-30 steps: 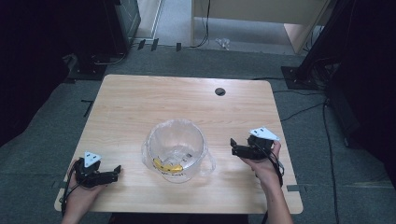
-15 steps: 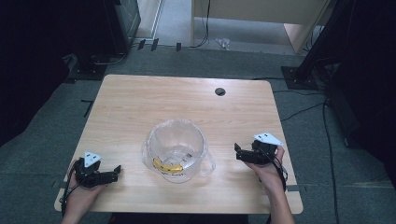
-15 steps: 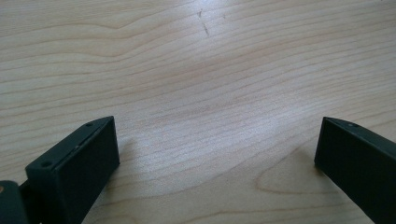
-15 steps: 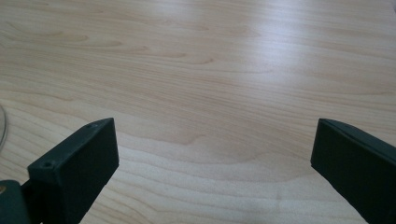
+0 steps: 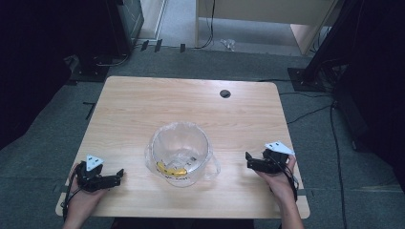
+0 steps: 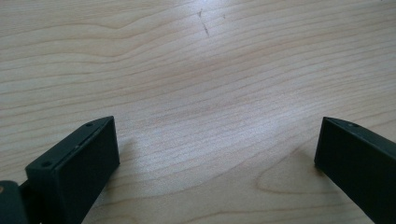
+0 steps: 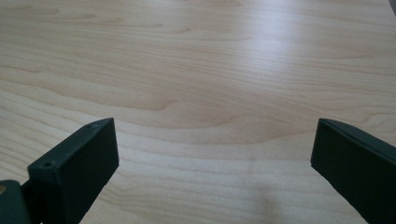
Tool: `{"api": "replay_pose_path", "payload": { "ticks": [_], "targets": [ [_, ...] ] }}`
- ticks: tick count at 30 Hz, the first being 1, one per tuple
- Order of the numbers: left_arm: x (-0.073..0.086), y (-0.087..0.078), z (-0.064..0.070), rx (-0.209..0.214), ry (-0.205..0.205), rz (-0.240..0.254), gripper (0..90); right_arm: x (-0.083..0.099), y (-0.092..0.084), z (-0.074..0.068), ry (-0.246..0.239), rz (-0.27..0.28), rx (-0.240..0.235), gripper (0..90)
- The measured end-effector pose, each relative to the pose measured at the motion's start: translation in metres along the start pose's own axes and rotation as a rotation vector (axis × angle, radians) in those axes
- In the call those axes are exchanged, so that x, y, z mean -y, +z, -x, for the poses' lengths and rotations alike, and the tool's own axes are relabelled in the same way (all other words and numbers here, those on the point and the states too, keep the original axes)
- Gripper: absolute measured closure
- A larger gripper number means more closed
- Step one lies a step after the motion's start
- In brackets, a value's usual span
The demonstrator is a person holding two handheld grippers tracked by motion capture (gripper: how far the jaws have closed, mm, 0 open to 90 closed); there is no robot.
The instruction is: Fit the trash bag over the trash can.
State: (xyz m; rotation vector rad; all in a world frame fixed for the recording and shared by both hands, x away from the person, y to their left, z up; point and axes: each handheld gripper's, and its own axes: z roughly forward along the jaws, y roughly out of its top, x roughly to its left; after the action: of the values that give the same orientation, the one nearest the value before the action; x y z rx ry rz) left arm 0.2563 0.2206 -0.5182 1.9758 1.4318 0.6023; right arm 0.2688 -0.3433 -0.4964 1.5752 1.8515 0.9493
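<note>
Two tools (image 5: 118, 175) (image 5: 248, 160) flank clear jug (image 5: 181, 152), both apart.

Clear jug (image 5: 181, 151) (yellow inside), pale wood-grain table (image 5: 143, 109).

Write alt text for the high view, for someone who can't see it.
A clear plastic measuring jug with something yellow at its bottom stands near the front middle of a light wooden table. A person's hands hold two black two-jaw grippers on the tabletop, the left gripper and right gripper pointing inward at the jug, neither touching it.
</note>
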Motion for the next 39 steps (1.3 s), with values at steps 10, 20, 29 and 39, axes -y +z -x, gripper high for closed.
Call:
{"api": "replay_pose_path", "payload": {
  "ticks": [10,20,29,39],
  "targets": [
    [0.0,0.0,0.0,0.0,0.0,0.0,0.0,0.017,-0.004,0.015,0.015,-0.025,0.025,0.7],
    [0.0,0.0,0.0,0.0,0.0,0.0,0.0,0.031,-0.008,0.026,0.025,-0.047,0.041,0.7],
    [0.0,0.0,0.0,0.0,0.0,-0.001,0.0,0.041,-0.016,0.038,0.039,-0.056,0.054,0.7],
    [0.0,0.0,0.0,0.0,0.0,0.0,0.0,0.046,-0.022,0.045,0.043,-0.07,0.064,0.7]
  ]
}}
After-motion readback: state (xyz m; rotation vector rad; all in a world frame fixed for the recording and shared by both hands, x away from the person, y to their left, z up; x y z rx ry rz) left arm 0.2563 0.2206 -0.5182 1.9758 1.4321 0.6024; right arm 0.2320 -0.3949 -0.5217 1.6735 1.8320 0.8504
